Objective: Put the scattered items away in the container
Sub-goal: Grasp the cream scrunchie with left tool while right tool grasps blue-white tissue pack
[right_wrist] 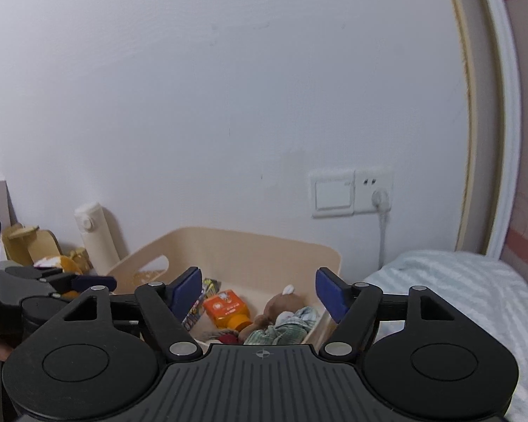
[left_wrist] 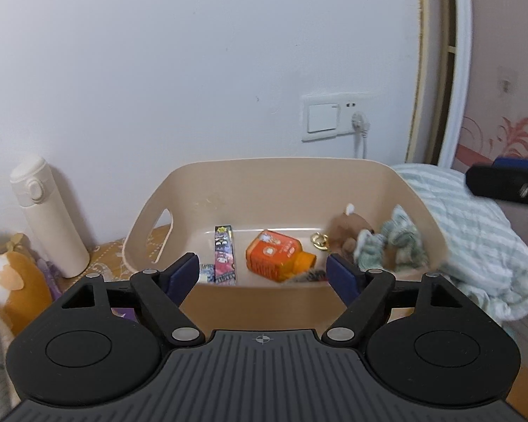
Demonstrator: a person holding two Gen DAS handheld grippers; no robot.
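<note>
A beige handled container (left_wrist: 281, 165) (right_wrist: 246, 239) stands against the wall. Inside it lie an orange bottle (left_wrist: 276, 256) (right_wrist: 225, 311), a colourful strip packet (left_wrist: 224, 255) (right_wrist: 197, 313), a brown plush (left_wrist: 346, 230) (right_wrist: 281, 307) with a gold ring (left_wrist: 319, 239), and a crumpled green-white cloth (left_wrist: 394, 242) (right_wrist: 288, 327). My left gripper (left_wrist: 262, 267) hovers in front of the container's near wall, open, with nothing between its pads. My right gripper (right_wrist: 257, 281) is also open and holds nothing, above the near right side of the container. Part of it shows at the right edge of the left wrist view.
A white flask (left_wrist: 49, 218) (right_wrist: 95, 239) stands left of the container beside an orange plush toy (left_wrist: 10, 281). A striped blanket (left_wrist: 475, 246) (right_wrist: 457, 299) is bunched against the container's right side. A wall socket with a plugged cable (left_wrist: 334, 117) sits behind it.
</note>
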